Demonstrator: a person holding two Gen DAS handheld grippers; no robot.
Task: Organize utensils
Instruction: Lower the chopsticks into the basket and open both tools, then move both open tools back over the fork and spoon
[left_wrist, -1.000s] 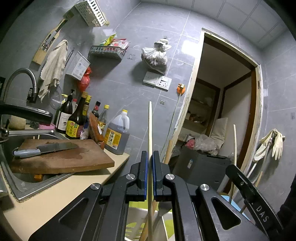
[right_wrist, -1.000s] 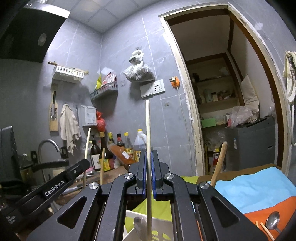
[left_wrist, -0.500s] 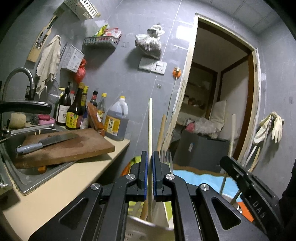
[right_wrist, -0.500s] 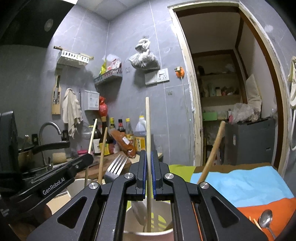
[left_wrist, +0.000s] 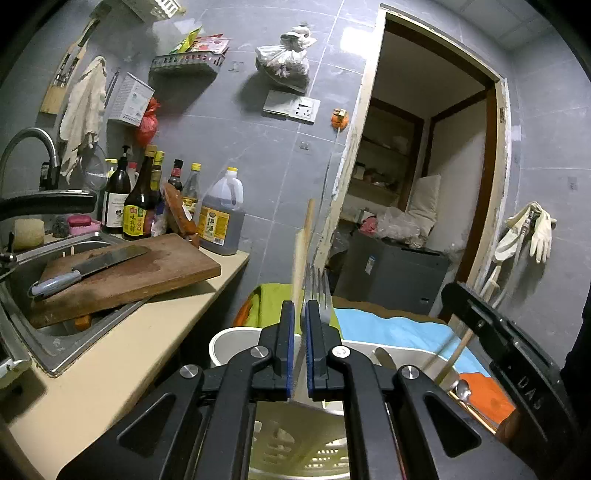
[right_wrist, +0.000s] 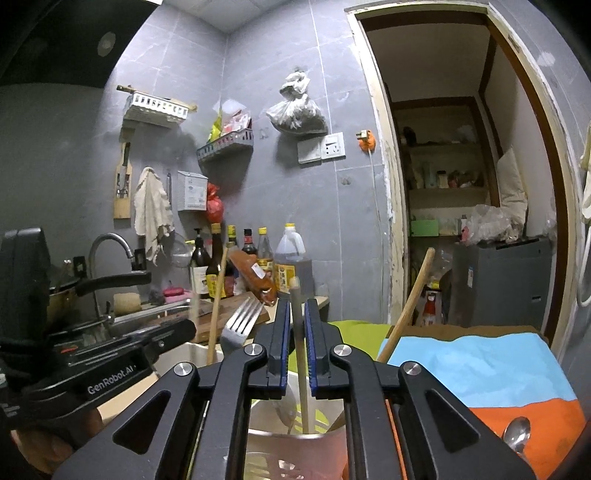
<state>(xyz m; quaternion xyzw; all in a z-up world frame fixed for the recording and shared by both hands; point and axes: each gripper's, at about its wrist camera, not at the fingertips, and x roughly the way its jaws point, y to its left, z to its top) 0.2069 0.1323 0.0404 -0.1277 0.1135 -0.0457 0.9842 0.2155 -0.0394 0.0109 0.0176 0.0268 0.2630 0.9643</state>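
Observation:
My left gripper (left_wrist: 300, 306) is shut on a pale wooden chopstick (left_wrist: 303, 240), which leans a little right and looks blurred. It stands over a white utensil holder (left_wrist: 229, 336) with a metal fork (left_wrist: 316, 291) upright in it. The jaws of my right gripper (right_wrist: 295, 304) are opening. Its chopstick (right_wrist: 297, 332) stands loose between the pads, with its lower end down inside the holder (right_wrist: 190, 351). The fork (right_wrist: 240, 318) and a wooden handle (right_wrist: 410, 306) also rise from the holder. The left gripper (right_wrist: 162, 334) shows at the lower left of the right wrist view.
A counter on the left carries a sink, a cutting board (left_wrist: 147, 269) with a knife, and several bottles (left_wrist: 147, 206). A blue and orange cloth (right_wrist: 480, 365) with a spoon (right_wrist: 517, 435) lies at the right. An open doorway and a grey cabinet (left_wrist: 391, 273) stand behind.
Both views have tipped down, bringing the holder into sight under the grippers. The right chopstick has slid down between the jaws. The left chopstick now leans and blurs.

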